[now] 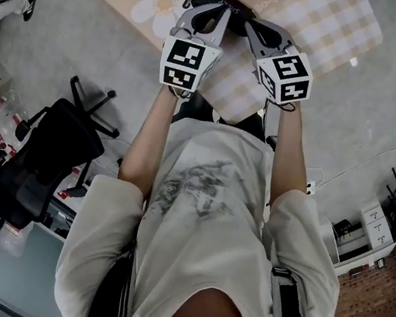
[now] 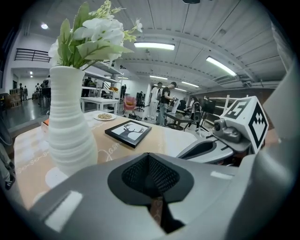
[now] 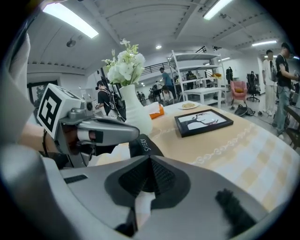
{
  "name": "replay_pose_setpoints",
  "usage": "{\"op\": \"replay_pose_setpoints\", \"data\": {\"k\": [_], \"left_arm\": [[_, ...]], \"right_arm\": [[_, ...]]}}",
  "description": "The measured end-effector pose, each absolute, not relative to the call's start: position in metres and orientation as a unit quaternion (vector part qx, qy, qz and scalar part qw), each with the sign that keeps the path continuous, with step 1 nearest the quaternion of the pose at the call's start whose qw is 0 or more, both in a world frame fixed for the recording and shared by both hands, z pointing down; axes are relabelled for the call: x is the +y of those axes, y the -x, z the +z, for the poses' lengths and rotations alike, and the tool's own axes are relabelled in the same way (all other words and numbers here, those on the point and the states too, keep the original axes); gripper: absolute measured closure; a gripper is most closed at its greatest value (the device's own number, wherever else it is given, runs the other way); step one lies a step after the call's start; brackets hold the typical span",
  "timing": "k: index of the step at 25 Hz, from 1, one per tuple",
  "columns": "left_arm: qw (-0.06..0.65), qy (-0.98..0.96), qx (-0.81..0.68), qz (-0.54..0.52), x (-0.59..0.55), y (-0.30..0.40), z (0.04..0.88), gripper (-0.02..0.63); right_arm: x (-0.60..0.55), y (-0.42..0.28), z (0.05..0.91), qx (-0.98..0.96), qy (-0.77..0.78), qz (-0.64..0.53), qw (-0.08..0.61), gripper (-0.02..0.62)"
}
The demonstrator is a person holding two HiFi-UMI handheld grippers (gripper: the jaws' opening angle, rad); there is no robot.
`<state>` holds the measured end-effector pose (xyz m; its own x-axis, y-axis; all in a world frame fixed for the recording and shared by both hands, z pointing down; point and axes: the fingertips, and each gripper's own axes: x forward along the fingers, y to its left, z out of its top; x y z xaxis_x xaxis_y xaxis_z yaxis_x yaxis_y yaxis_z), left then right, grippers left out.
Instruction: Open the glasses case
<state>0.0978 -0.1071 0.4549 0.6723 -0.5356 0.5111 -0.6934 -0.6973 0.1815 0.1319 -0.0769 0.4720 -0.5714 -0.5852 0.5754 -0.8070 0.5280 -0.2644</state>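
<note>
Approach stage, I'd say: left gripper [image 2: 149,158] and right gripper [image 3: 150,161] both had fingers clenched on nothing, with the black glasses case [image 3: 142,144] on the surface [image 3: 225,140] just ahead. Next they'd need to open up, pin the base, lift the lid.

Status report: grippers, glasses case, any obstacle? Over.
Left gripper shut, right gripper shut, both empty. Black glasses case just ahead, not held. White ribbed vase near, left side.
</note>
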Motion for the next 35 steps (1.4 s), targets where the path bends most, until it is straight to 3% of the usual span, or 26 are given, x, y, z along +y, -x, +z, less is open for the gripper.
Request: {"op": "replay_pose_setpoints", "data": {"k": [35], "left_arm": [[0.204,-0.861,-0.332,0.325,-0.105,-0.107,0.482,0.601]], "right_arm": [[-0.023,-0.096,0.481,-0.886,-0.327,0.228,0.235,0.578]]}}
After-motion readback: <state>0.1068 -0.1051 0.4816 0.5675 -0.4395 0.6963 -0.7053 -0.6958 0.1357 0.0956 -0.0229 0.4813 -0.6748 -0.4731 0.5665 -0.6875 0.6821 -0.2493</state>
